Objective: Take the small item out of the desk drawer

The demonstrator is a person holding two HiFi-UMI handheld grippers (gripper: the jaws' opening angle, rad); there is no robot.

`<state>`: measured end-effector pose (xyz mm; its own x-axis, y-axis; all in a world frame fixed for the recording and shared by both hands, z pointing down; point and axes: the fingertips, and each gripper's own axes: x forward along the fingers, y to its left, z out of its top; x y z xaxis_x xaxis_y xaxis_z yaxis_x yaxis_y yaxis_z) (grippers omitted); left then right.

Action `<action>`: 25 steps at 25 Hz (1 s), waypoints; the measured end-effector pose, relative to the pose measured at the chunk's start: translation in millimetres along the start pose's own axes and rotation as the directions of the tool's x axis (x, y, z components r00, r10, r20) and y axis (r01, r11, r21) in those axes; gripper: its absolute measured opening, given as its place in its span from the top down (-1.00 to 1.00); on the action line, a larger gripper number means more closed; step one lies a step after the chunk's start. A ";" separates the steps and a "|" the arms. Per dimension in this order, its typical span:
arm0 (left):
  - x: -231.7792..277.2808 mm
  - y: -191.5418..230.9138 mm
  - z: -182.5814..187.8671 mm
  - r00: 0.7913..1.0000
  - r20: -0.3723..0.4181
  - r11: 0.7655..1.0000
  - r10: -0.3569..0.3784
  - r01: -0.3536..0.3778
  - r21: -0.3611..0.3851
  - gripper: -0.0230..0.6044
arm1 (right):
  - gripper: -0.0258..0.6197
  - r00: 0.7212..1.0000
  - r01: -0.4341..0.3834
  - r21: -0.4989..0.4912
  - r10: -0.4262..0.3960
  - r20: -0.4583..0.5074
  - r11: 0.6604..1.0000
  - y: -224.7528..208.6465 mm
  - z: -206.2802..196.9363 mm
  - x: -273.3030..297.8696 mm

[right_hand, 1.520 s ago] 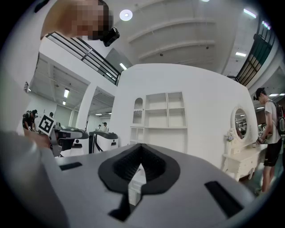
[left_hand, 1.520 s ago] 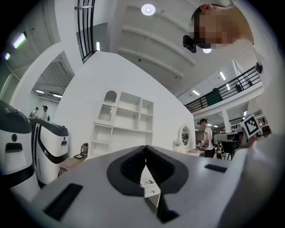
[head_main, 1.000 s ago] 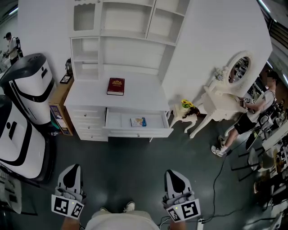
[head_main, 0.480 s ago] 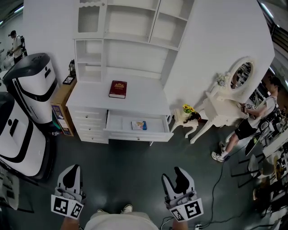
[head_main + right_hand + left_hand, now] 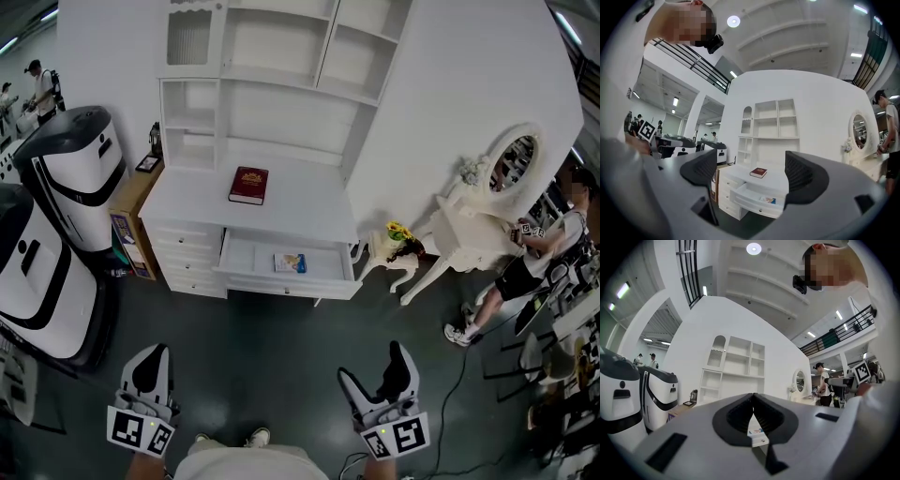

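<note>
The white desk (image 5: 187,202) stands against the wall with its wide drawer (image 5: 286,277) pulled out. A small flat item (image 5: 289,262) with blue and yellow print lies inside the drawer; it also shows in the right gripper view as the item (image 5: 769,200). My left gripper (image 5: 152,366) is shut and empty, low at the left, well short of the desk. My right gripper (image 5: 379,377) hangs low at the right with its jaws opening wide and nothing between them. In the right gripper view the desk (image 5: 776,178) sits framed between the fingers.
A dark red book (image 5: 248,184) lies on the desk top under a white shelf unit (image 5: 272,75). Two large white-and-black machines (image 5: 66,178) stand at the left. A white dressing table (image 5: 478,220) with an oval mirror is at the right, a person (image 5: 539,258) beside it.
My right gripper's jaws went from shut to wide open. The view has drifted so the desk sits slightly higher and further away; the left gripper stayed put.
</note>
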<state>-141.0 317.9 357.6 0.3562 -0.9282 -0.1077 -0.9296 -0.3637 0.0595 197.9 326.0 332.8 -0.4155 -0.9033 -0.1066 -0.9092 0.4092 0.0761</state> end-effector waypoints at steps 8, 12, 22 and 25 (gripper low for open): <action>4.0 -19.5 -12.1 0.999 -0.045 1.000 0.001 -0.001 0.015 0.88 | -0.45 0.999 0.013 0.019 -0.012 -0.041 1.000 -20.4 -22.1 -4.6; 11.5 -21.3 -14.8 0.998 -0.054 1.000 -0.009 0.010 0.017 0.88 | -0.45 0.999 0.016 0.022 -0.015 -0.050 1.000 -22.2 -27.2 0.0; 77.4 -8.8 -52.0 0.993 -0.089 0.996 -0.083 0.078 -0.053 0.87 | -0.45 0.992 0.053 -0.020 -0.055 -0.112 0.998 -40.3 -45.1 38.5; 120.0 1.0 -55.4 0.990 -0.076 0.991 -0.121 0.116 -0.065 0.88 | -0.45 0.988 0.070 -0.042 -0.075 -0.133 0.997 -54.3 -50.1 69.5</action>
<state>-94.0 201.8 399.8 0.4723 -0.8806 -0.0382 -0.8738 -0.4735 0.1105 219.6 234.6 371.0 -0.3389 -0.9406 0.0207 -0.9344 0.3390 0.1097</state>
